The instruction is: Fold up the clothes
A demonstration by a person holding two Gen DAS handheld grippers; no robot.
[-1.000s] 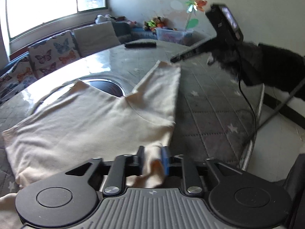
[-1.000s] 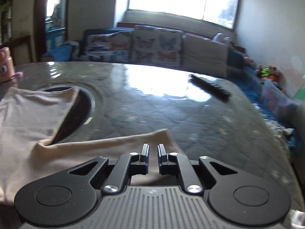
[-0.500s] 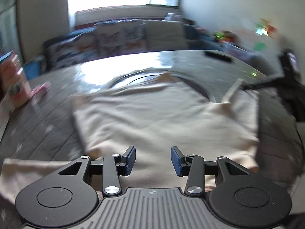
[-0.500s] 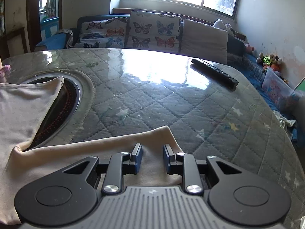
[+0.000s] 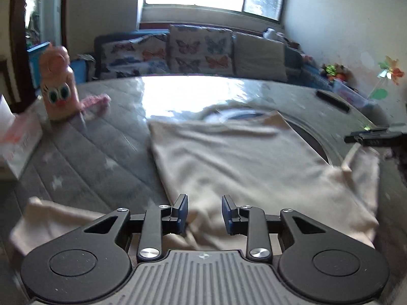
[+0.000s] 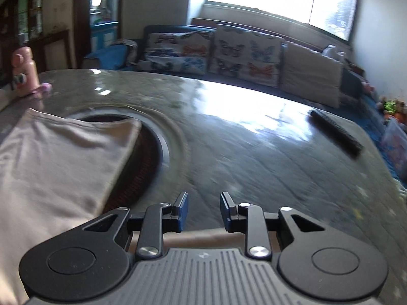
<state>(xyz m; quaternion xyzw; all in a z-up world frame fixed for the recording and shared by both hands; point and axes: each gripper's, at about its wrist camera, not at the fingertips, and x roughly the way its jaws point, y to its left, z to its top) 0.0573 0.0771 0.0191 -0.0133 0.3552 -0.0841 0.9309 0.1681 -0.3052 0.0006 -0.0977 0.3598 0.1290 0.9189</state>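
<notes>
Sunlight from the far window glares off the grey quilted surface (image 5: 84, 167), with a sofa of butterfly cushions (image 6: 244, 58) along the far wall. I see the cream shirt (image 5: 241, 162) spread flat on the surface, its far edge lying over the dark round opening (image 6: 145, 167) set into the middle. One sleeve (image 5: 363, 167) points away at the right, and a loose fold of the cloth (image 5: 58, 218) lies at the near left.

My left gripper (image 5: 204, 212) hovers over the shirt's near edge; its jaws have just been closing a little, yet they stand apart with nothing pinched between them. My right gripper (image 6: 204, 211) sits beyond the right sleeve, over bare surface. Its jaws have just been opening and are empty, a strip of cloth showing just beneath them.

A pink bottle with cartoon eyes (image 5: 59, 89) stands far left, and a black remote (image 6: 335, 133) lies far right.
</notes>
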